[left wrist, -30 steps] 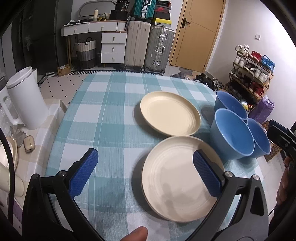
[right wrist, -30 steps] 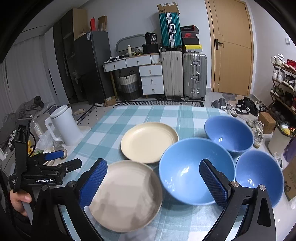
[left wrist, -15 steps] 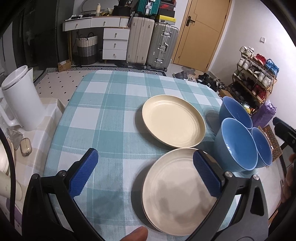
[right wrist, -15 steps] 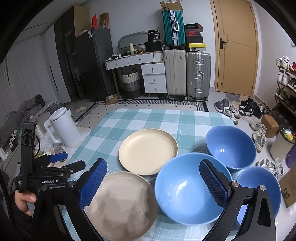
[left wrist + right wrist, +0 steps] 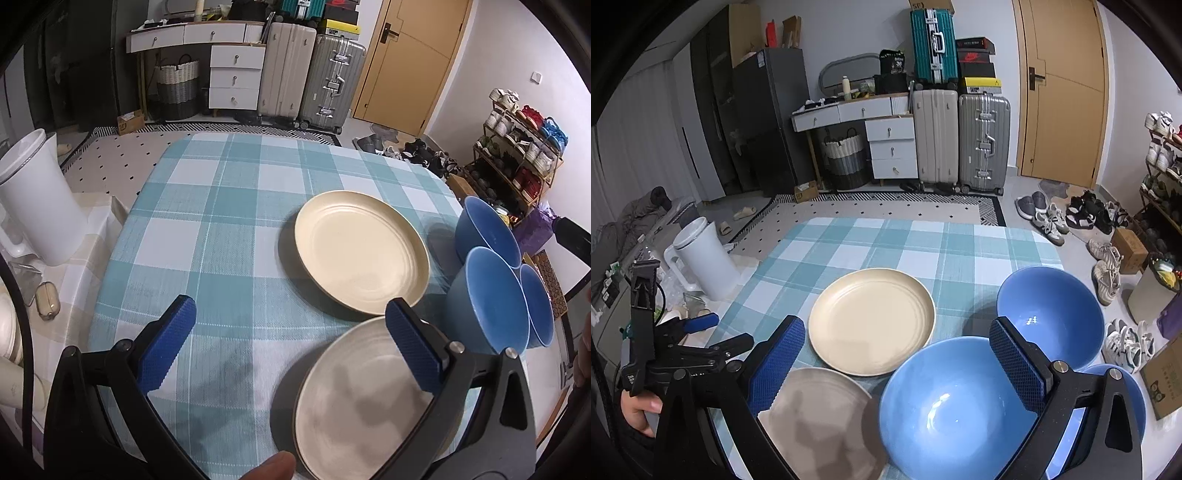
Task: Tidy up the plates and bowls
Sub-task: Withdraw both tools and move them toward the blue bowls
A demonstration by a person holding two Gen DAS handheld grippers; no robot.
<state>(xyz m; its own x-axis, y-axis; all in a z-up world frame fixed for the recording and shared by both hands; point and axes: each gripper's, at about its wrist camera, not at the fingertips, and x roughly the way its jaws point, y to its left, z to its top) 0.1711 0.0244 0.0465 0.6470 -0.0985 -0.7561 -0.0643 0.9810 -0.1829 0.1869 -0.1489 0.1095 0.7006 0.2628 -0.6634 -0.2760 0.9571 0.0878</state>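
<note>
- Two cream plates: near plate (image 5: 362,398) at lower right of the left wrist view, far plate (image 5: 362,254) mid-frame, rims almost touching; neither stacked yet.
- Three blue bowls clustered right of the plates: big near bowl (image 5: 956,410), far bowl (image 5: 1049,314), third bowl (image 5: 1123,398) at lower right, mostly hidden.
- Handling, my guess: plates look rigid, light, smooth-glazed or plastic, so slippery; the raised rim is the only place to pinch, edge-on. Bowls are deep with thin walls; take one by the rim, one finger inside, one outside. May chip if dropped.
- Left hand-held gripper (image 5: 291,347): jaws spread wide, holding nothing, above the cloth with its right finger over the near plate.
- Right hand-held gripper (image 5: 897,365): jaws spread wide, empty, above the near bowl's left rim.
- Worktop (image 5: 221,206): teal-white checked cloth, woven, some grip, could bunch under a sliding plate.
- Room: white kettle (image 5: 33,199) at left edge, suitcases (image 5: 960,136) and door (image 5: 1063,88) at top, shoes on floor at right.
</note>
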